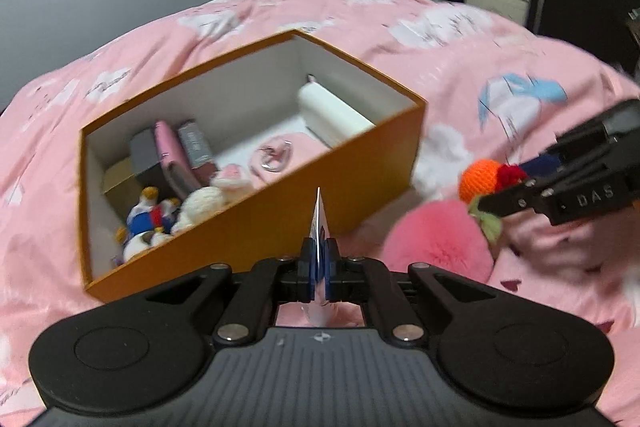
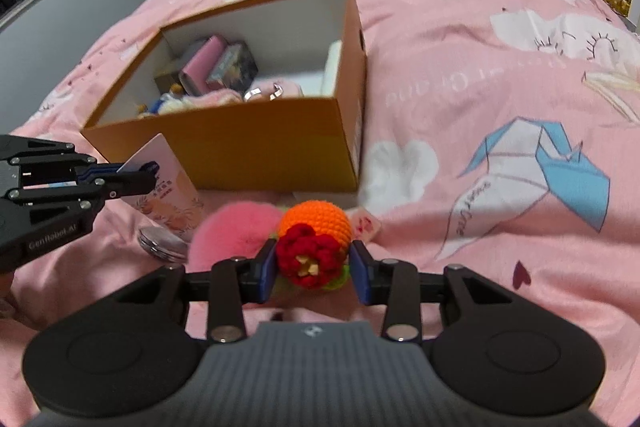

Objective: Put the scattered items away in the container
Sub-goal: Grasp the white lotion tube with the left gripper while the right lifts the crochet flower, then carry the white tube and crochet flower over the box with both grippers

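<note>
Sitting between right gripper [image 2: 316,269] pads: crochet toy [image 2: 316,239]

Box [image 2: 224,151] sits on bed [image 2: 500,75], holding small toys [image 1: 160,215] and packets [image 2: 236,67]. Pompom [image 2: 232,231] lies before the box; card [image 2: 168,187] at its 9 o'clock, crochet toy [image 2: 316,239] at 3 o'clock.

The print on the flat packet [image 2: 168,187] was too blurred to read, and the left gripper [image 2: 136,179] hid its upper corner. The box [image 2: 224,155] wall hid most of its contents, and the pink pompom [image 2: 236,227] sat half behind the crochet toy [image 2: 316,247].
</note>
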The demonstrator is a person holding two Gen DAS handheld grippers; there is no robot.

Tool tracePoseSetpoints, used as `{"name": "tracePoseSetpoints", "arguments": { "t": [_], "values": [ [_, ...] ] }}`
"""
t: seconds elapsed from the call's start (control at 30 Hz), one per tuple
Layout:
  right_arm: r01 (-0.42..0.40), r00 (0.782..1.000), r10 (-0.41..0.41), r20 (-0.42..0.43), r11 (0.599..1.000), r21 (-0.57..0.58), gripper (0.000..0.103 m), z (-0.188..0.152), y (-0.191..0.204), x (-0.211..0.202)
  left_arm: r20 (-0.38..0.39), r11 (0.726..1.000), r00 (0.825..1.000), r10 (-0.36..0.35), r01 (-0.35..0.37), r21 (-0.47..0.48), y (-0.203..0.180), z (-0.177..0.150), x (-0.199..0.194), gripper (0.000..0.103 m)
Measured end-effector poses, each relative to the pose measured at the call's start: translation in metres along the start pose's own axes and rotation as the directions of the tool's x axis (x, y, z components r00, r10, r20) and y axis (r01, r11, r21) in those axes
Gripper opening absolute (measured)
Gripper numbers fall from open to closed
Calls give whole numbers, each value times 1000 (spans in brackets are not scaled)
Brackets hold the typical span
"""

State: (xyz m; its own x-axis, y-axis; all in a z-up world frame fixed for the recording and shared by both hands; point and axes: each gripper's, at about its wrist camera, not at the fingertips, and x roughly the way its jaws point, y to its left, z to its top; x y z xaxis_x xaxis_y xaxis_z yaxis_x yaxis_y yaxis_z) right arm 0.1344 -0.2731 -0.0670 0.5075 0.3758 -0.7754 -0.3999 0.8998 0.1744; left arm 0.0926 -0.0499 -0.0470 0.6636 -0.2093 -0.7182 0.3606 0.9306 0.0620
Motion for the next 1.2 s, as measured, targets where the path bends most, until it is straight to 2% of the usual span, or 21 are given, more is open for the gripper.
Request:
{"name": "tracePoseSetpoints", "arguments": {
  "t": [0.23, 0.43, 0.67, 0.83, 0.97, 1.1, 1.2],
  "values": [
    [-70, 995, 69, 69, 997, 15, 41, 17, 3, -17, 72, 992, 997, -11, 20, -121, 22, 7, -27, 4],
    [-110, 986, 110, 129, 994, -11, 41, 38, 11, -28, 117, 986, 993, 21, -1, -168, 37, 17, -46, 4],
    [-170, 965, 180, 192, 983, -67, 41, 70, 25, -30, 191, 982, 981, 32, 5, -190, 52, 41, -73, 4],
    [-243, 945, 255, 205, 967, -81, 41, 93, 33, -20, 263, 981, 963, 60, -7, -195, 64, 63, -85, 3],
    [-300, 932, 300, 202, 953, -30, 41, 113, 32, 0, 305, 978, 948, 93, -30, -206, 71, 76, -84, 3],
    [-321, 930, 312, 193, 947, 14, 41, 129, 34, 26, 326, 973, 938, 120, -47, -225, 78, 88, -77, 3],
    [-294, 942, 283, 178, 955, 34, 41, 138, 30, 41, 330, 972, 937, 117, -39, -232, 82, 94, -68, 3]
  ]
}}
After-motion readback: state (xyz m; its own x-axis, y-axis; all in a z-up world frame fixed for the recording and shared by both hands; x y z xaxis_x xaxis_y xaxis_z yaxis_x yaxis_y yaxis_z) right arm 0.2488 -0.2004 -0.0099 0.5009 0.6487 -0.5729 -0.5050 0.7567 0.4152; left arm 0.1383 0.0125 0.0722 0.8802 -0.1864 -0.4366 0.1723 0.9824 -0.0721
